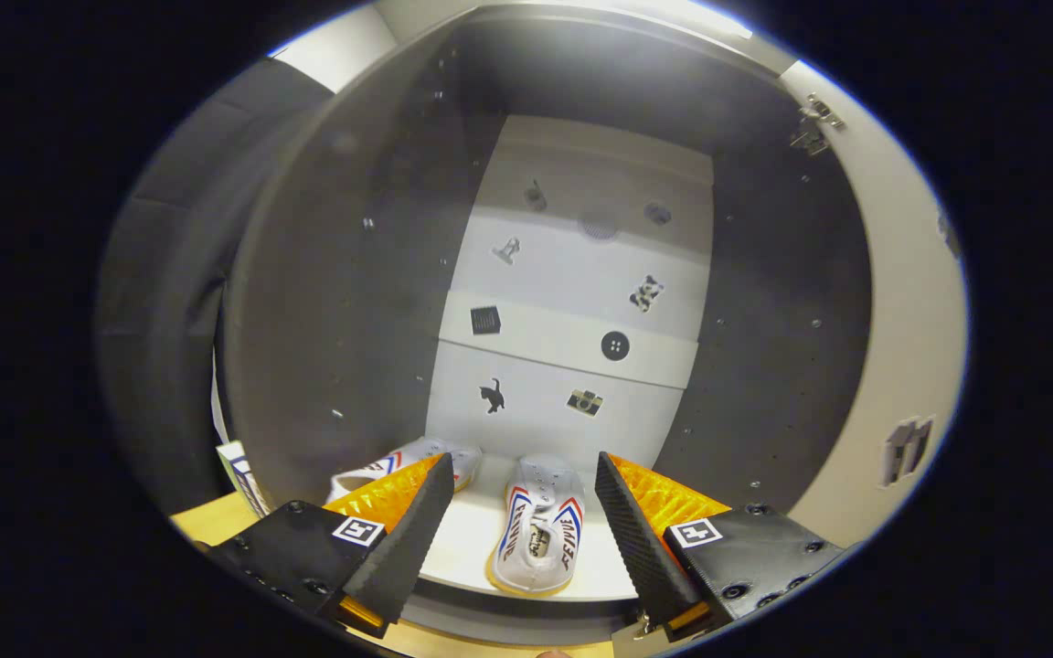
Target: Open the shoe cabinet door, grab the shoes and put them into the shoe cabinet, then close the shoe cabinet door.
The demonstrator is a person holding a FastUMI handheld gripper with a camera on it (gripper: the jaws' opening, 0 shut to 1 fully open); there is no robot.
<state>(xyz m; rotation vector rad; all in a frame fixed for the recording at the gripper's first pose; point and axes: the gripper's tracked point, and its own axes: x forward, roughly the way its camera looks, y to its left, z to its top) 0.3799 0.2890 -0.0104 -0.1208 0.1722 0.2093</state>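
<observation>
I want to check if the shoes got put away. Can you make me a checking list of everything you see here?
Surface: the pale bottom shelf of the shoe cabinet holds both shoes.
Job's things: one white shoe lies between the tongs' fingers, sole side down; a second white shoe lies partly behind one finger. The cabinet door stands open, hinge showing near its top.
Clutter: small stickers dot the cabinet's back panel.
Grippers: the tongs are open, holding nothing, fingers spread on either side of the nearer shoe.
Cables: nothing seen.
Surroundings: dark inner side walls with small peg holes; a wooden floor in front.
</observation>
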